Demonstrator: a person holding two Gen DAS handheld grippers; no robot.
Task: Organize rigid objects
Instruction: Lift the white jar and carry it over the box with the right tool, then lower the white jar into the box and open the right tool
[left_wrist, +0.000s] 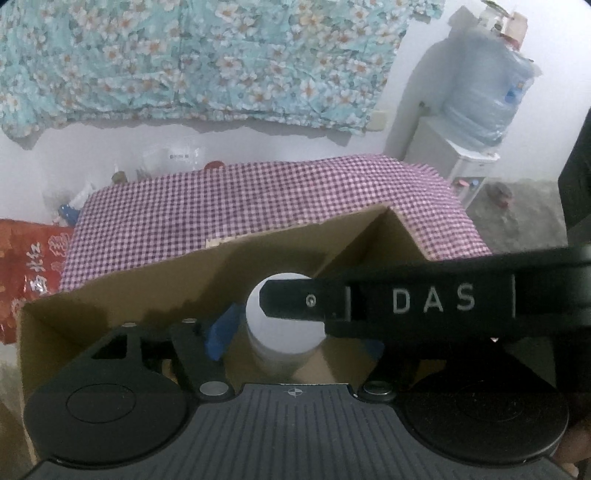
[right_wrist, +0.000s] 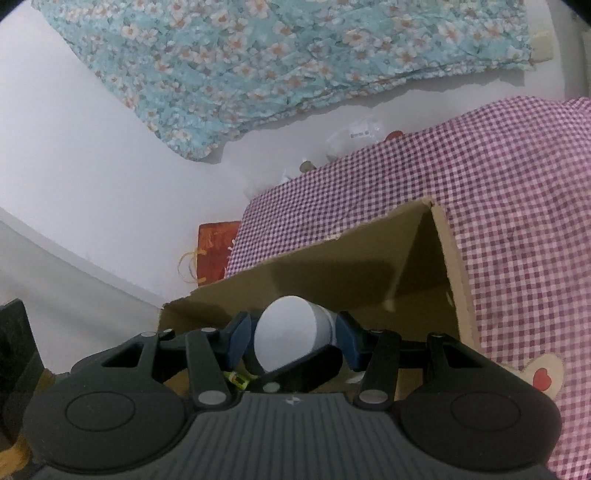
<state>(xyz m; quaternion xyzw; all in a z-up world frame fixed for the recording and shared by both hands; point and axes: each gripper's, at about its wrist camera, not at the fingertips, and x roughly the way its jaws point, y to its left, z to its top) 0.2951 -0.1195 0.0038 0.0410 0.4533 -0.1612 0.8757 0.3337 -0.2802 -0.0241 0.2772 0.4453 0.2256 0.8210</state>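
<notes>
I have the box (right_wrist: 332, 273) at the table's (right_wrist: 517, 206) near edge. My right claw (right_wrist: 291, 338) clamps the white cylinder (right_wrist: 286, 334) above it. My left claw (left_wrist: 284, 328) looks clamped on it too, I think; the cylinder could twist loose and catch the rim.

A white cylinder (right_wrist: 286, 338), tilted with its flat end facing up, sits over an open cardboard box (right_wrist: 332, 273).
</notes>
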